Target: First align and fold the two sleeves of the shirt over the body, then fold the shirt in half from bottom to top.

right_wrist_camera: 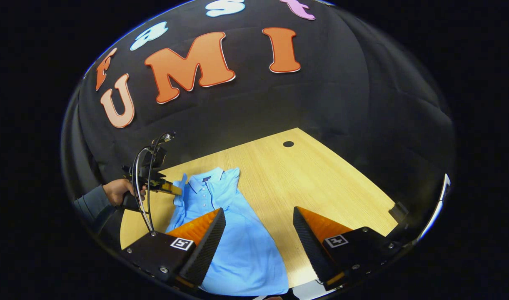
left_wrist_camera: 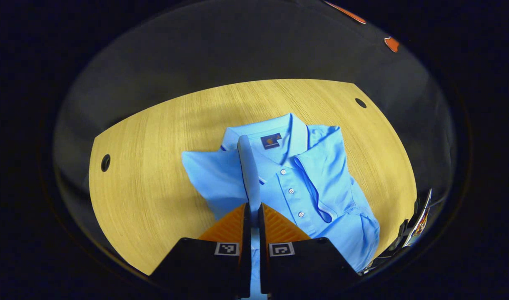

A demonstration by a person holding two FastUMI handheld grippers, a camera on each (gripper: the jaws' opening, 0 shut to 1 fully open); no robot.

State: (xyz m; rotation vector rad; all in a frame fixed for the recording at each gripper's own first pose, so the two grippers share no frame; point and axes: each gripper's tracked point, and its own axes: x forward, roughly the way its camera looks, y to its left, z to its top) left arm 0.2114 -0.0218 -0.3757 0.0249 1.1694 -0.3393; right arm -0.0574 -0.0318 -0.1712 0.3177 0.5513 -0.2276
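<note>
One sleeve (left_wrist_camera: 249, 166) is pinched in the left gripper (left_wrist_camera: 253, 216) above the shirt (left_wrist_camera: 321, 183) on the table (left_wrist_camera: 154, 166) — apparently the last to fold; lay it straight beside the placket. The right gripper (right_wrist_camera: 258, 233) waits agape over the hem.

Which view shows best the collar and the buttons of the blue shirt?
The left gripper view: there the collar and the buttons are near and sharp, beside the fold of cloth that the left tool pinches. In the right gripper view the collar is far and small, the buttons only faint dots.
</note>
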